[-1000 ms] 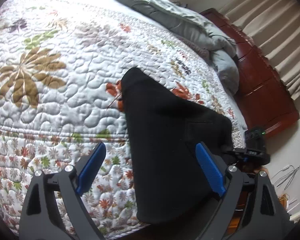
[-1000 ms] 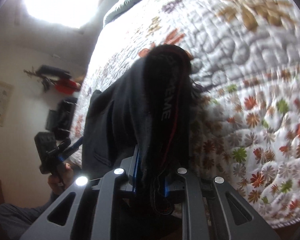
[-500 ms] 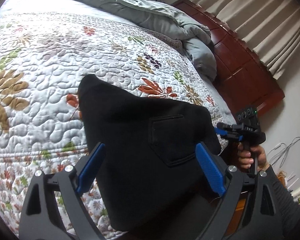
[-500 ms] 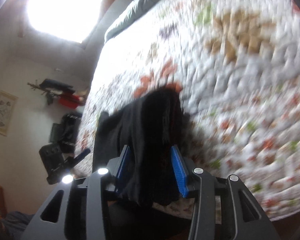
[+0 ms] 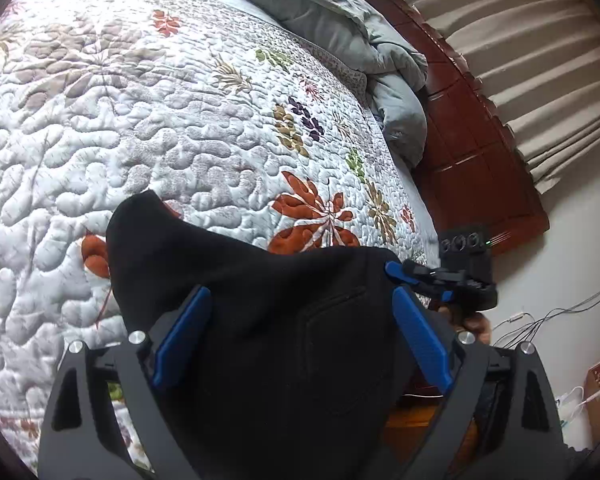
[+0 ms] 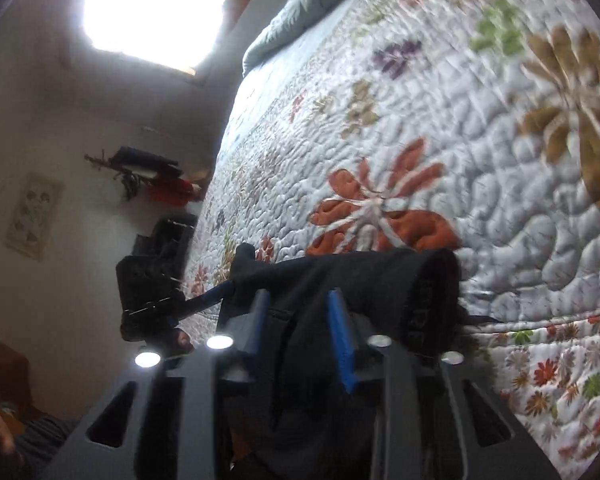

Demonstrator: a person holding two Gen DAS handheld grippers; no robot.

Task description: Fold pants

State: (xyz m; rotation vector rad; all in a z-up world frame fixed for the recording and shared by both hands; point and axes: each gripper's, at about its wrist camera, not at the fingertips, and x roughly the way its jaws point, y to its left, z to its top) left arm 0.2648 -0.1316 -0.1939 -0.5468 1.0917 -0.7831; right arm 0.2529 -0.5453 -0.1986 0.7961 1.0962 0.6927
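Pants: black pants [image 5: 268, 320] are lying bunched at the near edge of a floral quilt [image 5: 160, 120], a back pocket facing up.
Left gripper: the left gripper [image 5: 300, 332] is hovering over the cloth, jaws spread wide.
Right gripper: the right gripper [image 6: 300, 320] is straddling a fold (jaws parted, cloth between them).
Background: a grey duvet [image 5: 340, 28] is lying heaped by the wooden headboard [image 5: 472, 152].

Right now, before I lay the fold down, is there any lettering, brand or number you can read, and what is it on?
Black pants: pale lettering on the rolled waistband edge, too blurred to read.
Framed wall picture: too small to tell whether it carries any text.
Black handheld right gripper: one green light on its body, no readable label.
Nothing else carries text.
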